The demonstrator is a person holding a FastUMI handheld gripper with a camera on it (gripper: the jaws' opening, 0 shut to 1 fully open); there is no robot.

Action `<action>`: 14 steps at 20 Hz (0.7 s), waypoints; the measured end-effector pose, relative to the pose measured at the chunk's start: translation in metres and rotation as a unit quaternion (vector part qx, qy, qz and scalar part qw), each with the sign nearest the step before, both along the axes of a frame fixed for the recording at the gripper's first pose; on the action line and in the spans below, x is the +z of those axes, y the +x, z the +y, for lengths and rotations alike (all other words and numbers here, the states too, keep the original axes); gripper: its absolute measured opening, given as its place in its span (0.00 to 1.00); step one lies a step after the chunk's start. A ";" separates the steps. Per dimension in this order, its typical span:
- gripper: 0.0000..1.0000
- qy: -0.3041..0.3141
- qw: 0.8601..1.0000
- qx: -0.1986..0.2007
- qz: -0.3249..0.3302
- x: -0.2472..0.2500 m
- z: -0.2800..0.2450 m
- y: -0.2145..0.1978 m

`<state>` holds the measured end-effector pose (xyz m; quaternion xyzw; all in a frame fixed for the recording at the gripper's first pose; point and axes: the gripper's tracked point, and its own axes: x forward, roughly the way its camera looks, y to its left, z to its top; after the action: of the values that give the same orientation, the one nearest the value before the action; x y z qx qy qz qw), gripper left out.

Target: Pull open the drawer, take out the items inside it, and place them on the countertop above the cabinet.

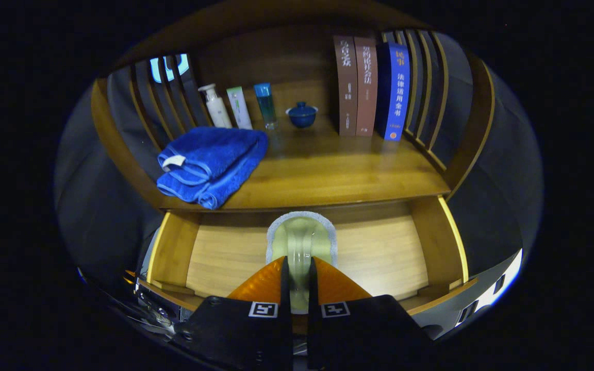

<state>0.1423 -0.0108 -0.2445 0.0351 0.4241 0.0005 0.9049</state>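
The drawer (225,252) stands pulled open below the table (328,175), the wooden top of the cabinet, and its pale wood floor is bare apart from one thing. That thing is a pale green cloth (301,237) with a grey fuzzy edge, which rises from between the fingers up toward the front lip of the table; the gripper (298,270) has its jaws drawn nearly together on the cloth's lower part, one finger on each side, so the cloth seems to be pinched and hanging over the drawer rather than lying in it, though the fisheye view makes it hard to be sure it is clear of the drawer floor. On the table, to the left of the cloth and beyond it, a folded blue towel (209,165) lies at the front left corner, its fold overhanging the table's edge a little. Behind the towel, along the table's back, stand a white pump bottle (216,106), a white tube (239,107) and a blue-topped clear bottle (266,105), close beside one another. Right of these sits a small blue lidded cup (302,114), and farther right three upright books (372,87), two brown and one blue, touching side by side near the slatted side rail (426,87).
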 end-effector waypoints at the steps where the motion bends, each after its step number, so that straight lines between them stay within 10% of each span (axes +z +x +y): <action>1: 0.16 -0.001 1.000 -0.002 -0.010 0.007 -0.001 0.006; 14: 0.16 0.009 1.000 -0.006 0.003 0.007 0.003 0.150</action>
<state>0.2925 -0.0078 -0.2372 0.0459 0.4267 -0.0008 0.9032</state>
